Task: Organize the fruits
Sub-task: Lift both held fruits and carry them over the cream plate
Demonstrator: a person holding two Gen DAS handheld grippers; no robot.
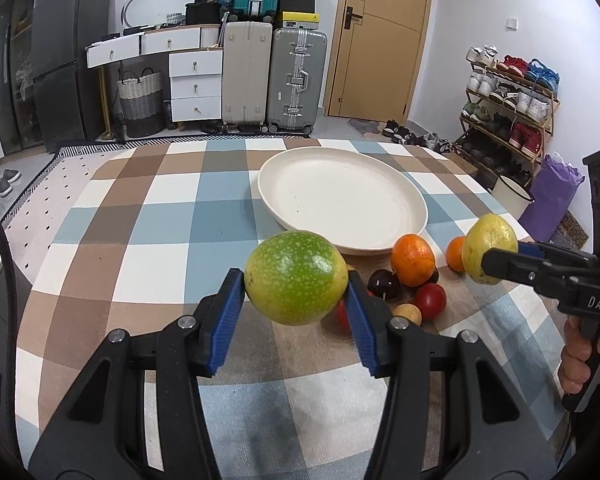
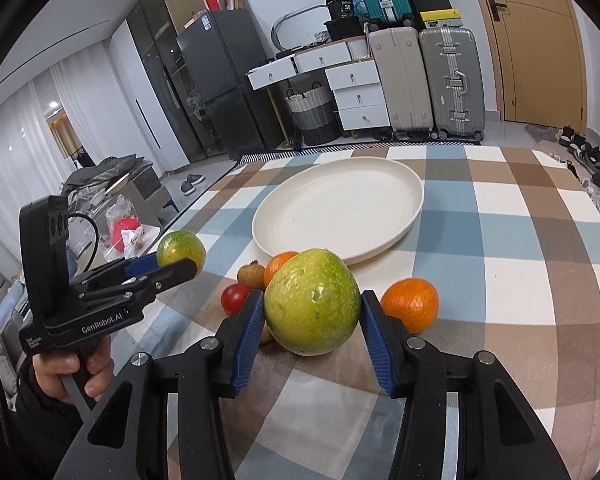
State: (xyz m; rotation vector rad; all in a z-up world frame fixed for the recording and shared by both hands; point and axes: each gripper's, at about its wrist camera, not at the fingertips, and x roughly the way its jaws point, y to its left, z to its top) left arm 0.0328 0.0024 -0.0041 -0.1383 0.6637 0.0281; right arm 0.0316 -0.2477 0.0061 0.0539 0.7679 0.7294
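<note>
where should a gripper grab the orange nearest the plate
Take the orange across its widest middle, coming from above with the fingers left and right. It is round and sits against the plate rim behind, with a dark fruit in front.

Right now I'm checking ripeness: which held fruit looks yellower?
The right gripper's fruit; the left gripper's fruit is mostly green with pale speckles.

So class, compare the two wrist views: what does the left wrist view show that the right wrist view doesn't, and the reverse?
Only the left wrist view shows the shoe rack and purple bag. Only the right wrist view shows the white curtains and cluttered side table. Both show the white plate, each tool gripping a green fruit (left tool, right tool), oranges, suitcases and the door.
</note>
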